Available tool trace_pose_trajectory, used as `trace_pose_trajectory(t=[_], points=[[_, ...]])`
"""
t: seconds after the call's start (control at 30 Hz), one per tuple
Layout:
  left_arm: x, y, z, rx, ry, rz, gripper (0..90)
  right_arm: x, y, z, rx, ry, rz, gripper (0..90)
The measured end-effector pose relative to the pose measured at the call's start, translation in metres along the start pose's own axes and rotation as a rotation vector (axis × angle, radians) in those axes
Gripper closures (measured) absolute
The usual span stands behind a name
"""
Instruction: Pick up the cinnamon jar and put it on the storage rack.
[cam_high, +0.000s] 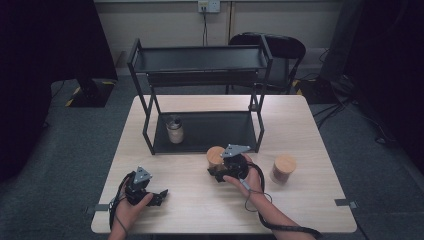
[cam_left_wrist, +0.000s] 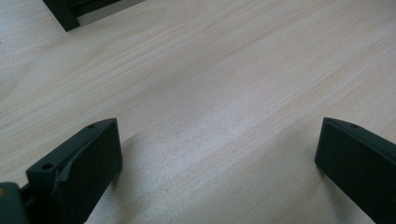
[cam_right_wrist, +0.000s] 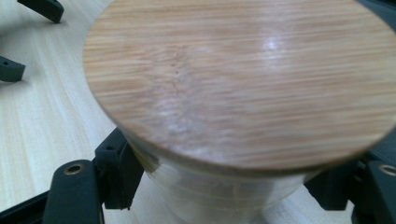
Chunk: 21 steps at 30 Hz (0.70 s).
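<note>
Two tongs are in play: the right tongs (cam_high: 216, 171) are clamped on a clear glass jar with a round bamboo lid (cam_right_wrist: 243, 79), held just before the black metal shelf rack (cam_high: 200, 131); placing it there seems next. The left tongs (cam_high: 161, 195) rest wide apart, empty, on the pale wooden surface (cam_left_wrist: 224, 74).

Pale wooden table (cam_high: 190, 200) with black rack (cam_high: 200, 90), 2 wood-lidded jars (cam_high: 283, 169).

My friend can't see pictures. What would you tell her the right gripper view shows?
A clear jar with a round bamboo lid sits clamped in the right gripper, seen from close above. Pale wooden table lies beneath it.
</note>
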<state>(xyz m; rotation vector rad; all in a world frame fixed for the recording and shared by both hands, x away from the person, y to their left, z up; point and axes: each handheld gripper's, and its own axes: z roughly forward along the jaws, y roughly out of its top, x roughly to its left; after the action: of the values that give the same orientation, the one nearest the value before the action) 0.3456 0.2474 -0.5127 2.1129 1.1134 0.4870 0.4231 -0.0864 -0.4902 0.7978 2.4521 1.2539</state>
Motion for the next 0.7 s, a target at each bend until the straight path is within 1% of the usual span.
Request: trace_pose_trajectory(t=[0.17, 0.4, 0.7], points=[[0.000, 0.000, 0.000, 0.000, 0.000, 0.000, 0.1, -0.003, 0.002, 0.003, 0.005, -0.008, -0.002, 25.2], [0.000, 0.000, 0.000, 0.000, 0.000, 0.000, 0.1, -0.008, 0.007, 0.005, -0.005, -0.004, 0.010, 25.2], [0.000, 0.000, 0.000, 0.000, 0.000, 0.000, 0.1, -0.010, 0.011, 0.010, 0.002, -0.009, 0.008, 25.2]])
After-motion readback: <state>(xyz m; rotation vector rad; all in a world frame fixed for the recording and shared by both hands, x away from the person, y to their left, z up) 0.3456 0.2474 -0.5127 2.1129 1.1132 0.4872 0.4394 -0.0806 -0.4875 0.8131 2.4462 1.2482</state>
